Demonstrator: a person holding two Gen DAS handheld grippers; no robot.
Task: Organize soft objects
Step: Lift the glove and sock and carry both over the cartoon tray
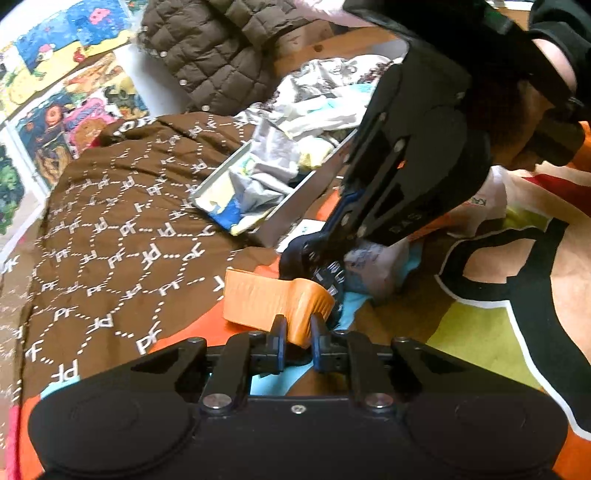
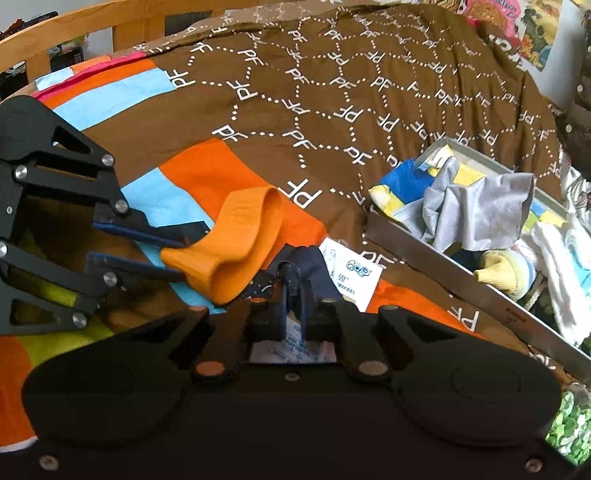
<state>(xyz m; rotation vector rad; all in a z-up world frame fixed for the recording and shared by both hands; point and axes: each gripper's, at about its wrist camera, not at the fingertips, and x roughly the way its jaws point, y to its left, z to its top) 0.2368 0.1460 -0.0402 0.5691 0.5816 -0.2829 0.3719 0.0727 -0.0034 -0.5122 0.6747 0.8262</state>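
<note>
An orange sock lies folded on the patterned bedspread. My left gripper is shut on its near end; in the right wrist view the left gripper pinches the same orange sock. My right gripper is shut on a dark navy sock just right of the orange one. In the left wrist view the right gripper comes down from the upper right onto the navy sock. A grey tray holding several socks and cloths stands further back.
A brown quilt with white "PF" print covers the left of the bed. A brown puffer jacket lies at the back. A white paper card lies beside the tray. A wooden bed rail runs along the far edge.
</note>
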